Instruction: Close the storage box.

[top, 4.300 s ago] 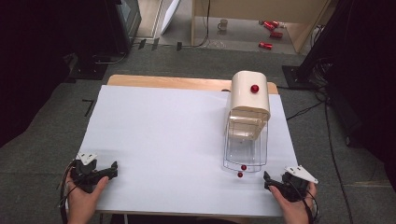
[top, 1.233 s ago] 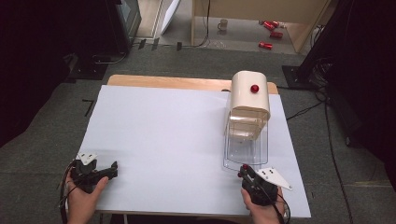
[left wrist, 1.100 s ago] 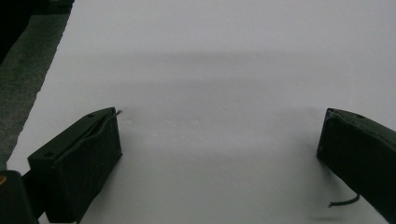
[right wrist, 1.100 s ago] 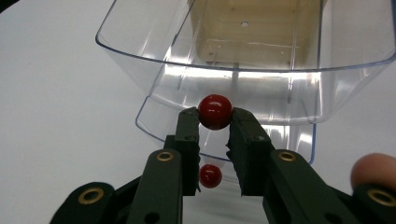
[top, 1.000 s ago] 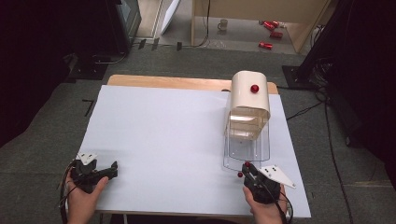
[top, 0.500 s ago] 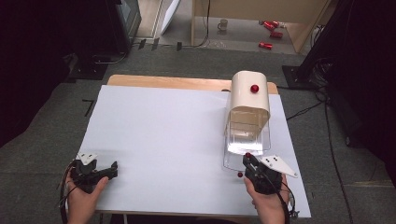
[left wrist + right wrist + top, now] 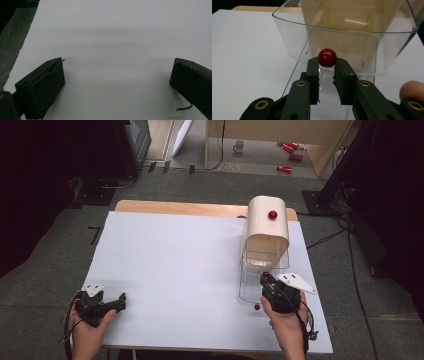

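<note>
A cream, round-topped box with a red knob stands at the right of the white table. A clear plastic bin sticks out of its front toward me. My right gripper is shut on the bin's small red ball knob. In the right gripper view the red ball knob sits pinched between the jaw tips of my right gripper, with the clear bin's rim curving behind it. My left gripper rests open at the front left; the left gripper holds nothing.
A second small red ball lies low at the bin's near end. A strip of wooden tabletop shows past the white sheet. Red cans and a mug lie on the floor beyond.
My right gripper moved in from the front right corner to the clear bin, shut on its red ball knob, and carried it up and away from me. The left gripper stayed still.
</note>
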The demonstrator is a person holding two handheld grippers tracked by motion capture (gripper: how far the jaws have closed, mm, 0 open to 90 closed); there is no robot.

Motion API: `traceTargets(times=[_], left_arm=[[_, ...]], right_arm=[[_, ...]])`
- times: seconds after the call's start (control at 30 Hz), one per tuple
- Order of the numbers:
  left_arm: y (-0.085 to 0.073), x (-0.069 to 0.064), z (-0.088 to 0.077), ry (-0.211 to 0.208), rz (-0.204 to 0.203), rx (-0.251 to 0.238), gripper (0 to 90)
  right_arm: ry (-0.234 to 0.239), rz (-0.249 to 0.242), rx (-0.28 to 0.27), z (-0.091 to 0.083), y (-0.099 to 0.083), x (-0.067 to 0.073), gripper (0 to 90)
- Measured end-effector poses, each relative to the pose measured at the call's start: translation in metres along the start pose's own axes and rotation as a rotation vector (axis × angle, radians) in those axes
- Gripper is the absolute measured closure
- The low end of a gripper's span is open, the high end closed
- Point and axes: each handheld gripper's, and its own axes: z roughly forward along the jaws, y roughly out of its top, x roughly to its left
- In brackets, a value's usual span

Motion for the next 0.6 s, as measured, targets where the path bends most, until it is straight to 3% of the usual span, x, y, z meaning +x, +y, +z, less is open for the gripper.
traceTargets(times=[0.6], left_arm=[[0.0,0.0,0.0,0.0,-0.001,-0.001,0.0]], right_arm=[[-0.025,0.012,0.0,0.03,0.021,-0.009,75.6]])
